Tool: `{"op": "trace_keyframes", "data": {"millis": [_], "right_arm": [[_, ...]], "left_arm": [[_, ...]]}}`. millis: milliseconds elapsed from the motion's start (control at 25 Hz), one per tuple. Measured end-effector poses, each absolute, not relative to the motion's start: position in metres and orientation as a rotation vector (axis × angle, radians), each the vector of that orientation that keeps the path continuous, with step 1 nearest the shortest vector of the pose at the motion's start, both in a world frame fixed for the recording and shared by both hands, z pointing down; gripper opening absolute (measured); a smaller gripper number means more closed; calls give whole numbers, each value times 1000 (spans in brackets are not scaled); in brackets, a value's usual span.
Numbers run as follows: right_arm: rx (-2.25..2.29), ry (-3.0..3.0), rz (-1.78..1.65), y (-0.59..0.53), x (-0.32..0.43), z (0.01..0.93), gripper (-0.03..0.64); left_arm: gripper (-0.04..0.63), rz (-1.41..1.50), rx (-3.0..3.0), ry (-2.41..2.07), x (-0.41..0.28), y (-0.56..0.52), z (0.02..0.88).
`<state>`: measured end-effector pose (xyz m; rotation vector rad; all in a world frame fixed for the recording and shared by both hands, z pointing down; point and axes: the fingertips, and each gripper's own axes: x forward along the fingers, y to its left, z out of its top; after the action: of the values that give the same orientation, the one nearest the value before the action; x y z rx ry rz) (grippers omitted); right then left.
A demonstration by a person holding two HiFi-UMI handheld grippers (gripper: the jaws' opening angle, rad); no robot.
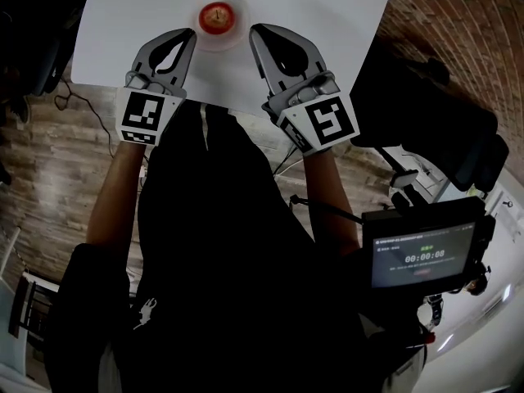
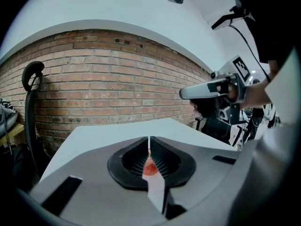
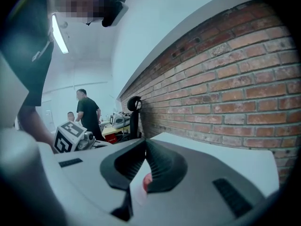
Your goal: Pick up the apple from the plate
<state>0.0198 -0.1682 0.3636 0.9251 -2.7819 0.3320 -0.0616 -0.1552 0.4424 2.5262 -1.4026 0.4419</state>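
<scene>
A red apple (image 1: pixel 216 15) lies on a small white plate (image 1: pixel 233 33) at the far middle of the white table (image 1: pixel 327 15). My left gripper (image 1: pixel 193 33) hovers just left of the plate, my right gripper (image 1: pixel 254 29) just right of it, and both point toward the apple. The jaws of both are shut with nothing between them. In the left gripper view the tips (image 2: pixel 149 138) meet, and the apple (image 2: pixel 149 167) shows through the gap below them. In the right gripper view the tips (image 3: pixel 145 141) meet as well, with a bit of the apple (image 3: pixel 147 180) beneath.
A brick wall (image 2: pixel 108 79) runs behind the table. A dark office chair (image 1: pixel 434 129) stands at the right, and a black device with a lit screen (image 1: pixel 419 256) at the lower right. Two people (image 3: pixel 87 111) are at desks far off in the room.
</scene>
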Motion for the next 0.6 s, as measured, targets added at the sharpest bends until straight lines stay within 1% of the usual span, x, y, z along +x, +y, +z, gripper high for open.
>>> {"op": "trace_keyframes", "data": {"millis": [280,600], "right_arm": [[972,-2727,352,-171,26,371,4],[980,-2731,358,-170,26,372,5]], "left_arm": [[8,407,2517,-1352,-54,-161,447],[8,454,2533,-1304,-45,-162,458]]}}
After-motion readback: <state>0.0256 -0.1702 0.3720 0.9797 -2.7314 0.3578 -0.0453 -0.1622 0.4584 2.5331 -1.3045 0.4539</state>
